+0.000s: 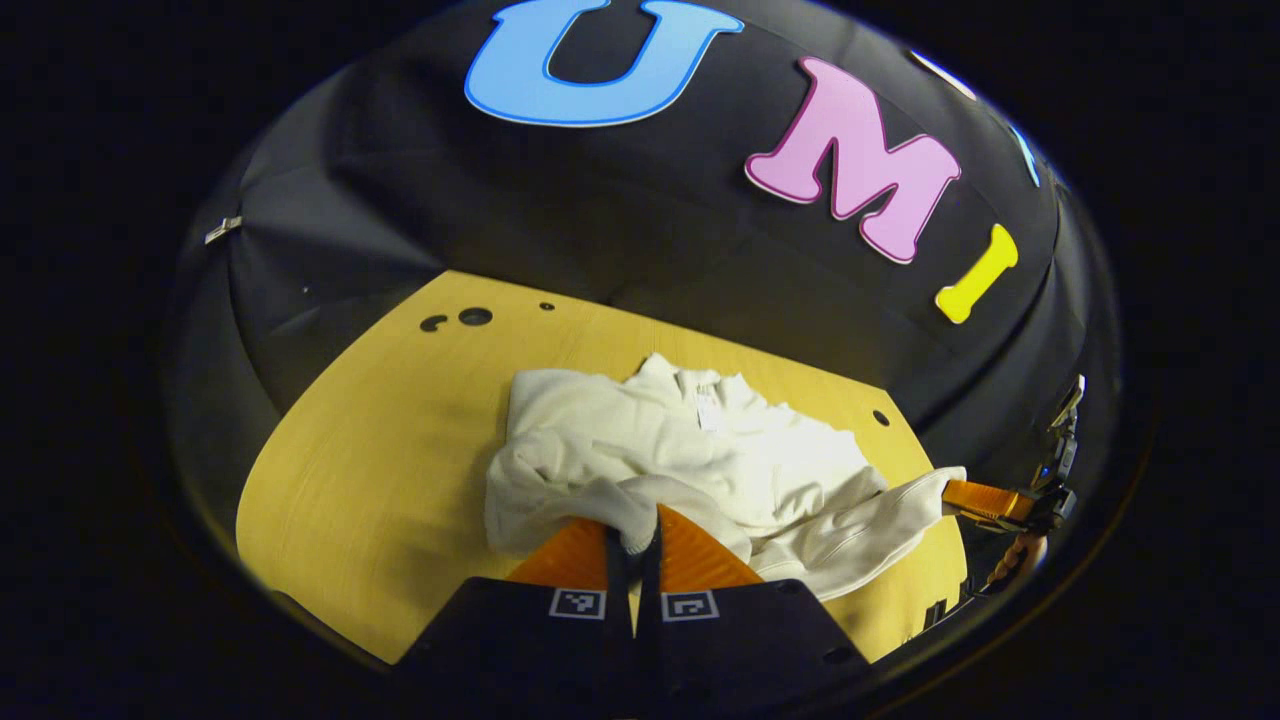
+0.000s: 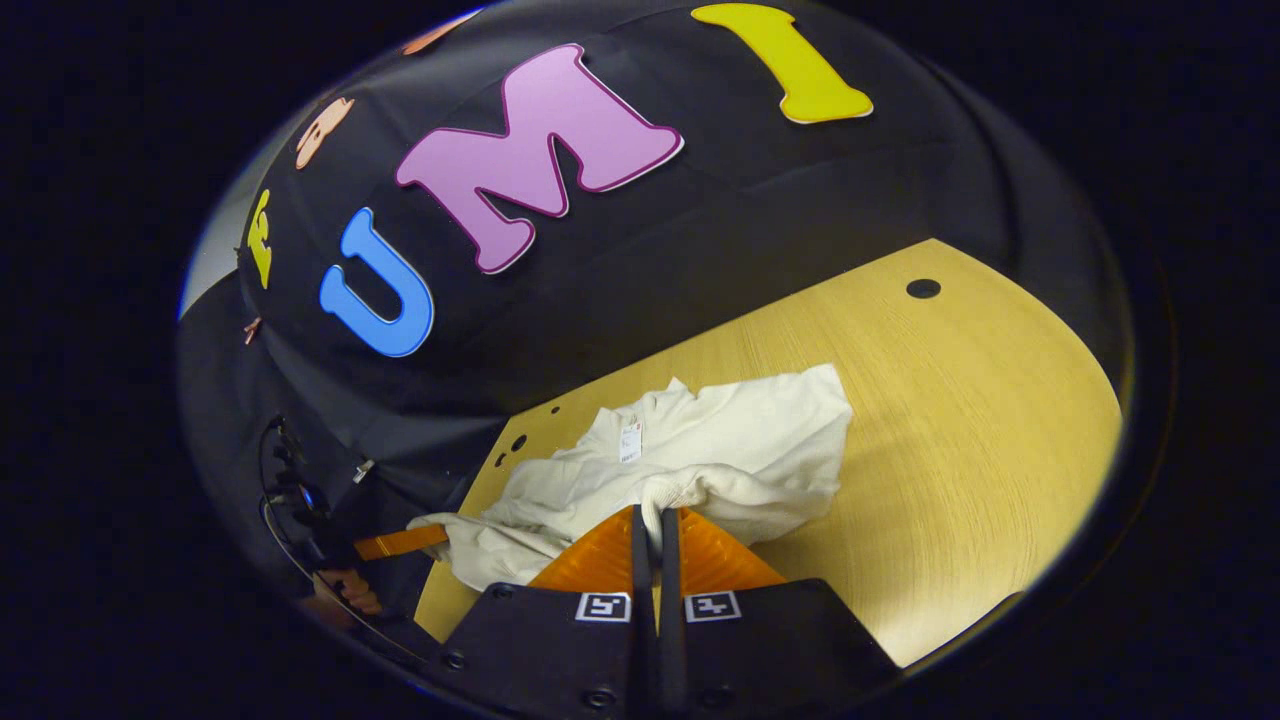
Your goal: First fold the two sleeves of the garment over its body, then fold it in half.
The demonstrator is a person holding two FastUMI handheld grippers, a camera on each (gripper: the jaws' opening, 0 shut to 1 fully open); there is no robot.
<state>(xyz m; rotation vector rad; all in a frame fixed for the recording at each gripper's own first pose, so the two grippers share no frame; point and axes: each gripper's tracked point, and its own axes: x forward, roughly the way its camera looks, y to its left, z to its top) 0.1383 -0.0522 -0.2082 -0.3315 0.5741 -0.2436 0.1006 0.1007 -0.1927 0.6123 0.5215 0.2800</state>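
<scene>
Item 1, my left gripper (image 1: 632,535): orange fingers (image 1: 570,555) pressed together on a fold of white cloth, prob. a cuff or hem edge; which one I can't tell. Cloth bunches right at the tips and rises between them.

Item 2, garment (image 1: 680,460): cream/white top, lying crumpled on the yellow wood table (image 1: 380,460), roughly mid-table, its far edge near the table's back edge by the booth wall. Neck tag (image 1: 708,408) faces up at the far side, so collar points to the back edge and the body's long axis runs front-to-back from my grippers. Not flat; sleeves not laid out cleanly.

Item 3, my right gripper (image 2: 650,535): fingers (image 2: 600,560) likewise clamped on a bunch of the same garment (image 2: 720,440), cloth pinched at the tips. In the left gripper view it shows farther off toward the table's right edge (image 1: 985,500), holding a stretched-out strip of fabric, looks like a sleeve end.

Item 4, key relation: garment lies straight ahead of both sets of fingers, spread between them. Each hand has its own side's portion; neither needs to cross. Judgement: sleeve-fold step is in hand, half-fold not yet done. Next move prob. needs each pinch carried inward over the body. Risk: the bunched cloth drags the body along.
</scene>
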